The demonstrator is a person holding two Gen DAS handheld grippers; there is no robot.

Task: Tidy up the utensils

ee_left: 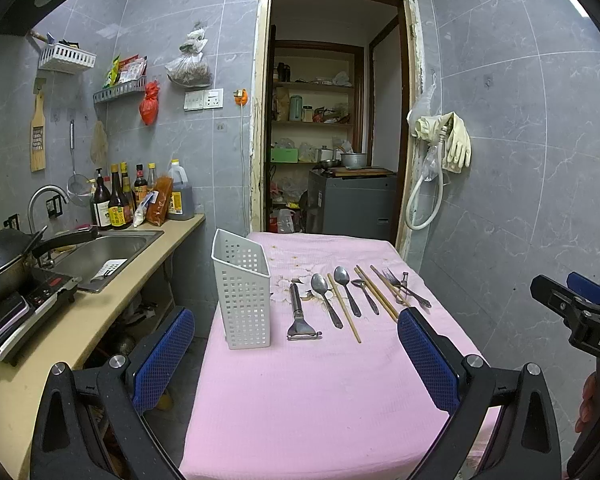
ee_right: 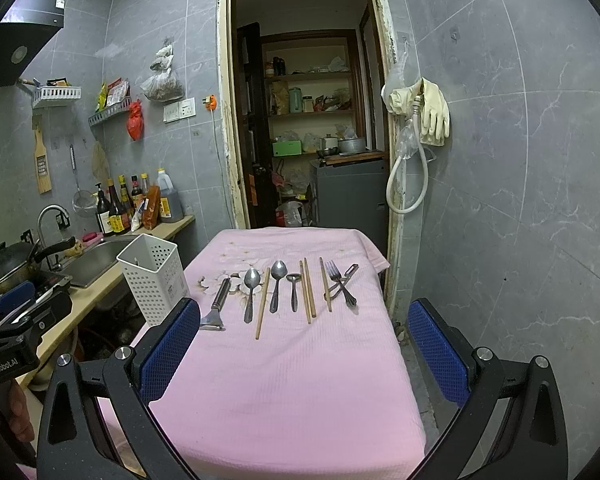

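A white perforated utensil holder [ee_left: 244,296] [ee_right: 154,278] stands upright and empty at the left edge of the pink-clothed table [ee_left: 320,392] [ee_right: 292,380]. To its right lies a row of utensils: a peeler [ee_left: 298,312] [ee_right: 217,306], two large spoons [ee_left: 325,296] [ee_right: 250,290], a small spoon [ee_right: 293,290], several wooden chopsticks [ee_left: 344,308] [ee_right: 307,290] and forks [ee_left: 406,286] [ee_right: 340,282]. My left gripper [ee_left: 296,356] is open and empty, short of the row. My right gripper [ee_right: 304,352] is open and empty above the near cloth.
A counter [ee_left: 112,300] on the left carries a sink [ee_left: 104,252], a wok on an induction hob [ee_left: 4,264] and sauce bottles [ee_left: 120,200]. A doorway [ee_left: 332,120] opens behind the table. A tiled wall with hanging gloves [ee_right: 432,112] runs along the right.
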